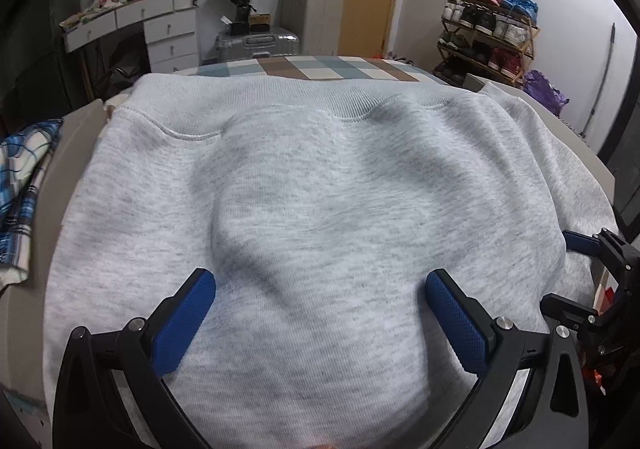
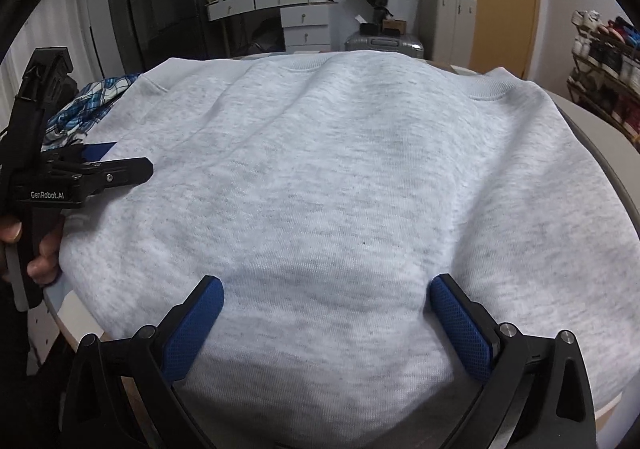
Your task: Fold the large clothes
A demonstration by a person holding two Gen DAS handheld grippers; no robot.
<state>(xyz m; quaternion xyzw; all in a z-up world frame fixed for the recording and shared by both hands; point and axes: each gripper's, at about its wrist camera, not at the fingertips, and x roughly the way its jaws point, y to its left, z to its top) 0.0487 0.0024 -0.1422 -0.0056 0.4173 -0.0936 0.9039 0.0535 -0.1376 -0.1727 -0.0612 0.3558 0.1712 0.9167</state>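
Grey sweatshirt [image 1: 320, 209] is lying spread on the table [image 2: 600, 137], filling 12 o'clock ahead of both grippers. Left gripper [image 1: 320, 289] and right gripper [image 2: 326, 291] are hovering over its near edge, fingers spread apart, gripping nothing.

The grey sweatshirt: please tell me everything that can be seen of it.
The grey sweatshirt is a light heather grey knit, soft and thick as it looks. It lies spread over the table, rumpled by shallow folds. Its ribbed band forms the far edge. Both tongs are open, the left tongs and the right tongs above its near part; contact cannot be told. A blue checked cloth lies at its left.
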